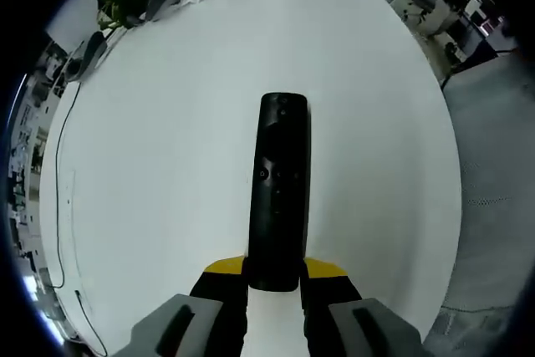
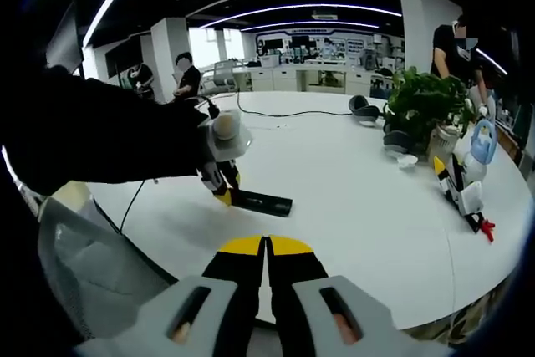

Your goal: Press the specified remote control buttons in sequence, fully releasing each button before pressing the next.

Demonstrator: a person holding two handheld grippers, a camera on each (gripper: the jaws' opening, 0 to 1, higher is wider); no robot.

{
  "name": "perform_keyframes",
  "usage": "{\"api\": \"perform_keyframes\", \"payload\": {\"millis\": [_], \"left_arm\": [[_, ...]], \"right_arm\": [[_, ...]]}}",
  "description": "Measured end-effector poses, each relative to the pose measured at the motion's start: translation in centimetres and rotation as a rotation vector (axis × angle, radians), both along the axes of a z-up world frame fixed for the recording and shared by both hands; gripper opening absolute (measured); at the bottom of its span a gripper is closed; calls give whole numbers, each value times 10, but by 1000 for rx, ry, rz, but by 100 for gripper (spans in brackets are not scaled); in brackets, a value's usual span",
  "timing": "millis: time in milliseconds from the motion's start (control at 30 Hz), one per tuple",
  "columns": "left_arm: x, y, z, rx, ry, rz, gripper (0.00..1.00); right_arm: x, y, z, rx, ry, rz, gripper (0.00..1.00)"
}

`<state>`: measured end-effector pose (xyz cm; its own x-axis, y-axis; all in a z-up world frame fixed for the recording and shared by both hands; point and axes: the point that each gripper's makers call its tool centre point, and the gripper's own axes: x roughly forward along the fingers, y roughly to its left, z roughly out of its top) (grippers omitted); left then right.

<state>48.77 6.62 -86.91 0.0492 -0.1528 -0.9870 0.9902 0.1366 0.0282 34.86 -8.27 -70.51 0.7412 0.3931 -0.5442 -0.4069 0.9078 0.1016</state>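
Note:
A long black remote control (image 1: 279, 186) points away over the white table (image 1: 167, 140), its button face up. My left gripper (image 1: 276, 272) is shut on the remote's near end, yellow-tipped jaws on either side. In the right gripper view the same remote (image 2: 261, 201) lies level just above the table (image 2: 351, 181), held at its left end by the left gripper (image 2: 220, 183) under a person's dark sleeve (image 2: 92, 135). My right gripper (image 2: 266, 247) hovers well back from the remote, jaws together with nothing between them.
A potted plant (image 2: 422, 102), headphones (image 2: 365, 107) and small bottles and gadgets (image 2: 464, 181) stand on the table's far right side. A black cable (image 2: 276, 113) runs across the far part. A grey chair back (image 2: 92, 265) is at lower left. People stand in the office behind.

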Motion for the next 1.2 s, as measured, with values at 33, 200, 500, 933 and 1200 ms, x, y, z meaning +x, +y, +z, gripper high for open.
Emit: {"api": "perform_keyframes", "payload": {"millis": [33, 200, 500, 933, 1200], "left_arm": [[-2, 0, 0, -2, 0, 4, 23], [-13, -1, 0, 4, 0, 2, 23], [-33, -1, 0, 2, 3, 12, 24], [-60, 0, 0, -18, -1, 6, 24], [-75, 0, 0, -22, -1, 13, 24]], "right_arm": [[0, 0, 0, 0, 2, 2, 0], [-1, 1, 0, -3, 2, 10, 0], [-2, 2, -3, -13, 16, 18, 0], [-3, 3, -4, -20, 20, 22, 0], [-4, 5, -7, -35, 28, 31, 0]]}}
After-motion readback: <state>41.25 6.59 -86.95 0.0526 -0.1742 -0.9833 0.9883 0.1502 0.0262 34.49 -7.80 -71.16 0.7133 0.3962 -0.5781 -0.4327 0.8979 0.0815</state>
